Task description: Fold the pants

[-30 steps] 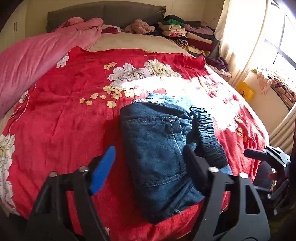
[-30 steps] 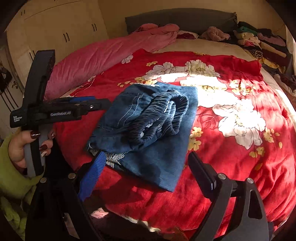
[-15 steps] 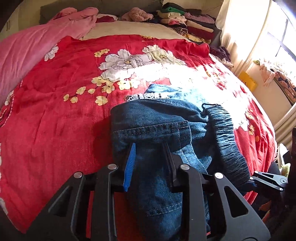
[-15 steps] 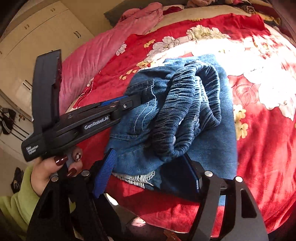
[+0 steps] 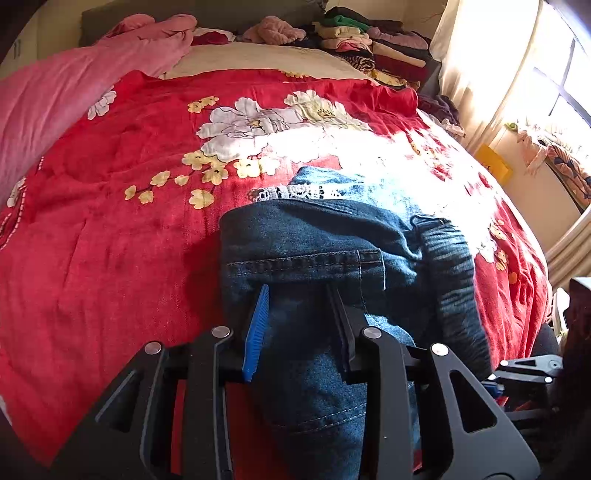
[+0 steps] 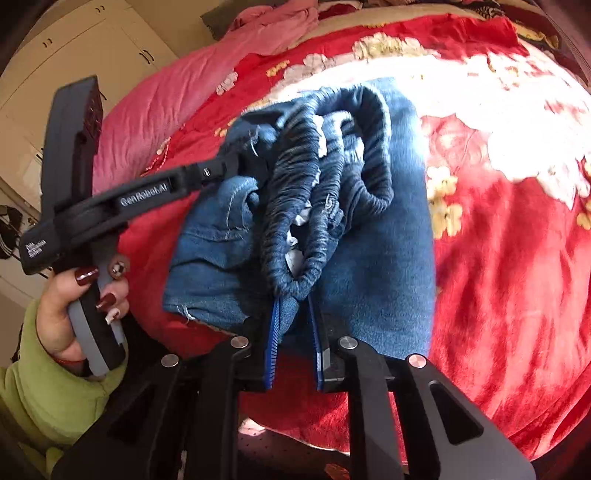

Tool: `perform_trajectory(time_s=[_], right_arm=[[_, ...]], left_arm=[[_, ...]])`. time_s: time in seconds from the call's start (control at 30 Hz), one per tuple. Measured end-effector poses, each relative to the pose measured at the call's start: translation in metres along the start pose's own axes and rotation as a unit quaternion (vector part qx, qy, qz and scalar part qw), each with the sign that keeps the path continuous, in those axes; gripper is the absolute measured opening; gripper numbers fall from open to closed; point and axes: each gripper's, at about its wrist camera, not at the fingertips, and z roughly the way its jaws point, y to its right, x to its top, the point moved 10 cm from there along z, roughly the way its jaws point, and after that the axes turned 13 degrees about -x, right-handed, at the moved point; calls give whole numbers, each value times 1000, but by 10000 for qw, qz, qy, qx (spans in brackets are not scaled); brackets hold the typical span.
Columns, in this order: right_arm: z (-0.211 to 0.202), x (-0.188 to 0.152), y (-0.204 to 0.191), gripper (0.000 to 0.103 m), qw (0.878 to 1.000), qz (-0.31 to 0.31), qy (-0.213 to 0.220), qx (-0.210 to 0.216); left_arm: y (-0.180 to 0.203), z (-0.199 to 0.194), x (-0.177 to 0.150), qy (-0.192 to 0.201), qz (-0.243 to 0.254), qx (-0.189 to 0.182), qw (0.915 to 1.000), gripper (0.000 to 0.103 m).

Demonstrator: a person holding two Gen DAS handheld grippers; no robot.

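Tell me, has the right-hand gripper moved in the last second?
Yes. The right gripper has come forward off the bare red bedspread onto the folded jeans, its fingers closing on their near edge.

A bed (image 5: pixel 110 258) under a red floral bedspread (image 5: pixel 258 122) fills the room. A pink quilt (image 5: pixel 74 85) is heaped along its left edge, and folded clothes (image 5: pixel 373 51) are stacked at its far right corner before a dark headboard (image 5: pixel 221 14). Sun floods through the curtained window (image 5: pixel 554 92) on the right. Cream wardrobe doors (image 6: pixel 74 55) stand at the left.
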Motion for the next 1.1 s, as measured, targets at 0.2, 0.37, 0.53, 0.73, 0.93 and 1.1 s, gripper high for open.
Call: perform_trajectory(time_s=[0.2, 0.37, 0.53, 0.73, 0.93, 1.1], right_arm=[[-16, 5, 0, 25, 9998, -22, 168, -56], [-25, 3, 8, 34, 9995, 28, 270, -170], [-33, 4, 14, 35, 9989, 22, 374, -293], [-47, 10, 17, 45, 9975, 29, 598, -384], [-59, 20, 17, 45, 9959, 45, 810, -388], [-70, 25, 14, 59, 9939, 5, 1029, -401]], left_arm=[[2, -2, 0, 32, 15, -38, 10000, 33], [2, -4, -1, 62, -6, -51, 10000, 35], [0, -11, -1, 125, -58, -56, 9999, 38], [-3, -28, 1, 281, -159, -79, 9994, 40], [-4, -49, 0, 445, -159, -6, 9989, 48], [0, -66, -3, 566, -86, 9, 9984, 63]])
